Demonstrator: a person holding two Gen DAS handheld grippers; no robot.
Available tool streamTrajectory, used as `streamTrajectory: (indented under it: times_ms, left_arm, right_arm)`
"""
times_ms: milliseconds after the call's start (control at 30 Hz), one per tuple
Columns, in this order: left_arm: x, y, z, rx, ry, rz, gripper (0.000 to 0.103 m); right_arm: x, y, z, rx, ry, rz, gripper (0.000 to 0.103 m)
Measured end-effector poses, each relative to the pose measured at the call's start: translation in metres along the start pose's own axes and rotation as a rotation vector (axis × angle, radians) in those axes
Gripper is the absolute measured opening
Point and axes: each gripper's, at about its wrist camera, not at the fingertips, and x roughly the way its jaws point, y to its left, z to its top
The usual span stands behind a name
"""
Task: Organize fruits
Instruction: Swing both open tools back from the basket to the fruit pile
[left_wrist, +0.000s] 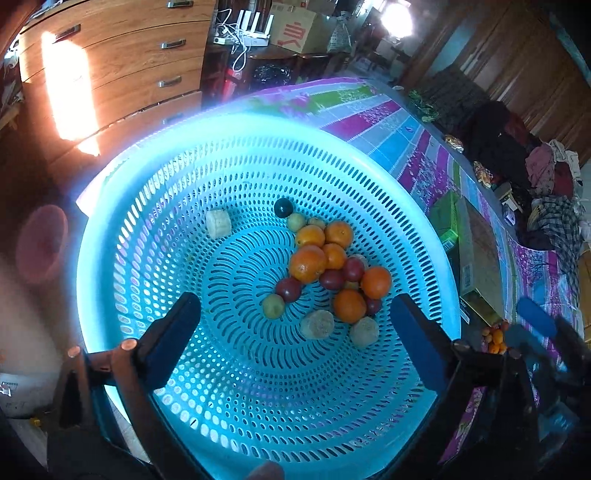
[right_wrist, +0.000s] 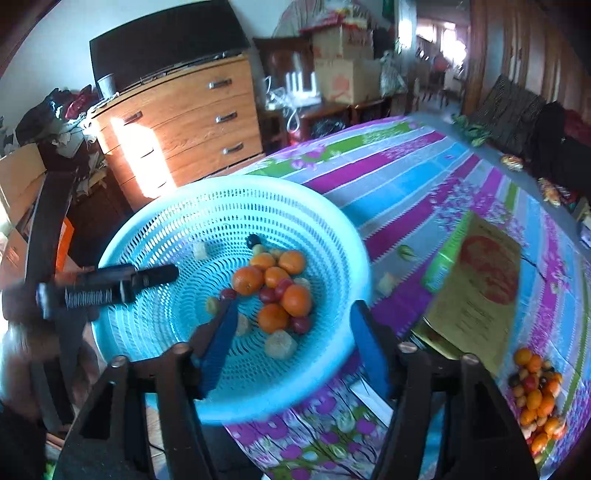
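While both claws hang empty over the blue basket (right_wrist: 155, 229), we see the left claw (left_wrist: 295, 325) spread wide and the right claw (right_wrist: 291, 339) partly open, nothing between the pads. Loose fruits (right_wrist: 535, 398) wait at the bench's near right, well apart from the basket. We judge them small, round, light and prone to roll, the softer ones bruisable; we would pinch each gently across its middle.

blurred: right claw (left_wrist: 532, 325) | cut off: basket (left_wrist: 110, 229) near rim | indistinct: fruit pile (right_wrist: 535, 398)

Window glare, fisheye warp, motion blur
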Motion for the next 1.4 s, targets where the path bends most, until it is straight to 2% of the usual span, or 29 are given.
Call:
streamTrajectory:
  times_ms: [100,167,367,400,500,600,667,767,833,900,967,1033,1100,1133,1200,1267,1400]
  left_arm:
    - [0.001,-0.006,-0.005,-0.004,0.000,-0.027,0.103]
    - [-0.003,-0.015,-0.007,-0.001,-0.020,-0.080,0.103]
    - [-0.037,-0.069,-0.011,0.094,-0.193,-0.266,0.103]
    - [-0.040,-0.080,-0.013,0.117,-0.203,-0.292,0.103]
    - [-0.042,-0.135,-0.024,0.244,-0.179,-0.388,0.103]
    - [-0.042,-0.191,-0.047,0.404,-0.155,-0.431,0.103]
    - [-0.037,-0.225,-0.064,0.492,-0.117,-0.467,0.103]
    - [-0.014,-0.264,-0.089,0.561,-0.030,-0.517,0.102]
    - [0.004,-0.288,-0.103,0.615,0.017,-0.516,0.101]
    - [0.026,-0.314,-0.118,0.675,0.069,-0.506,0.094]
    - [0.055,-0.338,-0.132,0.718,0.120,-0.485,0.092]
    - [0.081,-0.352,-0.141,0.724,0.176,-0.467,0.079]
    - [0.112,-0.362,-0.148,0.707,0.233,-0.452,0.063]
    - [0.126,-0.367,-0.149,0.702,0.242,-0.433,0.058]
    - [0.155,-0.379,-0.153,0.716,0.240,-0.368,0.042]
    - [0.178,-0.386,-0.155,0.715,0.251,-0.325,0.037]
    - [0.209,-0.388,-0.152,0.737,0.211,-0.278,0.036]
  right_arm:
    - [-0.019,-0.007,-0.031,-0.015,-0.020,-0.044,0.079]
    - [-0.031,-0.014,-0.051,-0.009,-0.024,-0.068,0.080]
    - [-0.069,-0.051,-0.125,0.086,-0.022,-0.139,0.080]
    - [-0.073,-0.057,-0.136,0.105,-0.016,-0.151,0.080]
    - [-0.085,-0.082,-0.176,0.174,0.019,-0.194,0.080]
    - [-0.100,-0.108,-0.218,0.238,0.053,-0.244,0.080]
    - [-0.109,-0.128,-0.245,0.306,0.077,-0.267,0.080]
    - [-0.123,-0.155,-0.281,0.405,0.100,-0.296,0.079]
    - [-0.129,-0.171,-0.297,0.452,0.105,-0.309,0.078]
    - [-0.133,-0.188,-0.313,0.497,0.110,-0.318,0.077]
    - [-0.134,-0.203,-0.323,0.537,0.109,-0.323,0.075]
    - [-0.135,-0.219,-0.331,0.581,0.102,-0.324,0.075]
    - [-0.137,-0.231,-0.336,0.608,0.087,-0.327,0.075]
    - [-0.137,-0.240,-0.339,0.621,0.082,-0.330,0.074]
    - [-0.136,-0.253,-0.345,0.642,0.079,-0.338,0.075]
    - [-0.135,-0.268,-0.353,0.667,0.075,-0.350,0.074]
    - [-0.133,-0.290,-0.367,0.710,0.068,-0.363,0.074]
